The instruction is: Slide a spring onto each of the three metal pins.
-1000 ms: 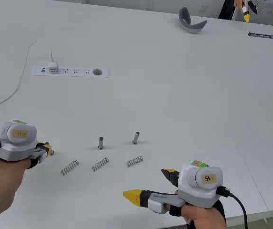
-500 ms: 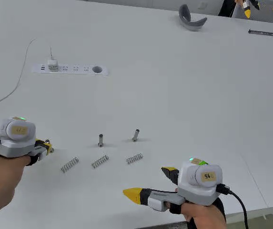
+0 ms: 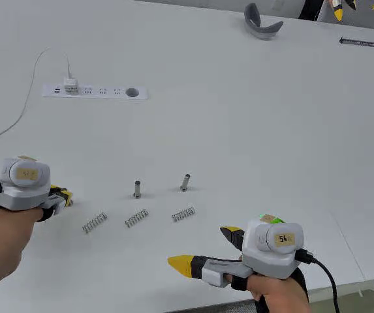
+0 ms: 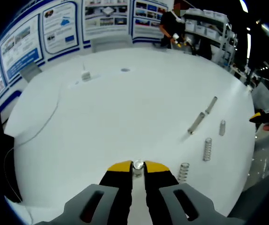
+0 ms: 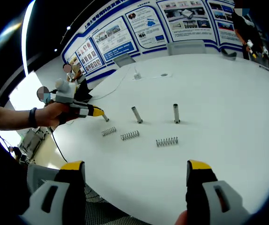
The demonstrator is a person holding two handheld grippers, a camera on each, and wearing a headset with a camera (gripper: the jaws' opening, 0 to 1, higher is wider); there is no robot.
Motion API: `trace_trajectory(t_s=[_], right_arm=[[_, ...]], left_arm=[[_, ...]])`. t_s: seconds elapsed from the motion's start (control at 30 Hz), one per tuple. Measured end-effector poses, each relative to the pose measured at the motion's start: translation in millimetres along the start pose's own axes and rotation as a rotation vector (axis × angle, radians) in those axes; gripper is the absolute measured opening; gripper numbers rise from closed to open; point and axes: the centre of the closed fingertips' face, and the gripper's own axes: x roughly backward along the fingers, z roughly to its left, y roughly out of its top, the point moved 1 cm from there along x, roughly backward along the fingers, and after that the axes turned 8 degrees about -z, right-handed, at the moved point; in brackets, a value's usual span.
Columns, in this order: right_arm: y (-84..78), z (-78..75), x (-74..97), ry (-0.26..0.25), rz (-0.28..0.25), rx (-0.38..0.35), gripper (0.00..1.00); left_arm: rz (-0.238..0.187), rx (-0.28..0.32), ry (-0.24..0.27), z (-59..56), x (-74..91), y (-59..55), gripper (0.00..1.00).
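Note:
Two metal pins stand upright on the white table, one (image 3: 137, 189) left of the other (image 3: 185, 182). Three springs lie in a row in front of them: left (image 3: 94, 222), middle (image 3: 136, 218), right (image 3: 183, 213). My left gripper (image 3: 65, 198) rests at the table's left, shut on a third metal pin (image 4: 137, 165) held between its yellow tips (image 4: 137, 168). My right gripper (image 3: 206, 249) hovers near the front edge, open and holding nothing, its jaws wide apart (image 5: 135, 166). From there the pins (image 5: 136, 115) (image 5: 175, 113) and springs (image 5: 129, 135) lie ahead.
A white power strip (image 3: 95, 92) with a plugged-in cable lies at the back left. A grey curved object (image 3: 262, 25) sits far back. The table's front edge (image 3: 343, 287) runs just below my right gripper. A person stands beyond the table (image 4: 172, 26).

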Motion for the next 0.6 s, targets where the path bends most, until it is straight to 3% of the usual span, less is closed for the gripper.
trace_trajectory(t_s=[0.3,0.6], right_arm=[[-0.1,-1.2,0.1,0.000,-0.001,0.001,0.91],[-0.9,-1.6,0.2,0.000,0.000,-0.001,0.91]], left_arm=[[-0.001,-0.002,-0.001,-1.9,-1.1,1.8,0.08],[-0.011,-0.007,-0.023,-12.9,-6.5,9.1,0.08]])
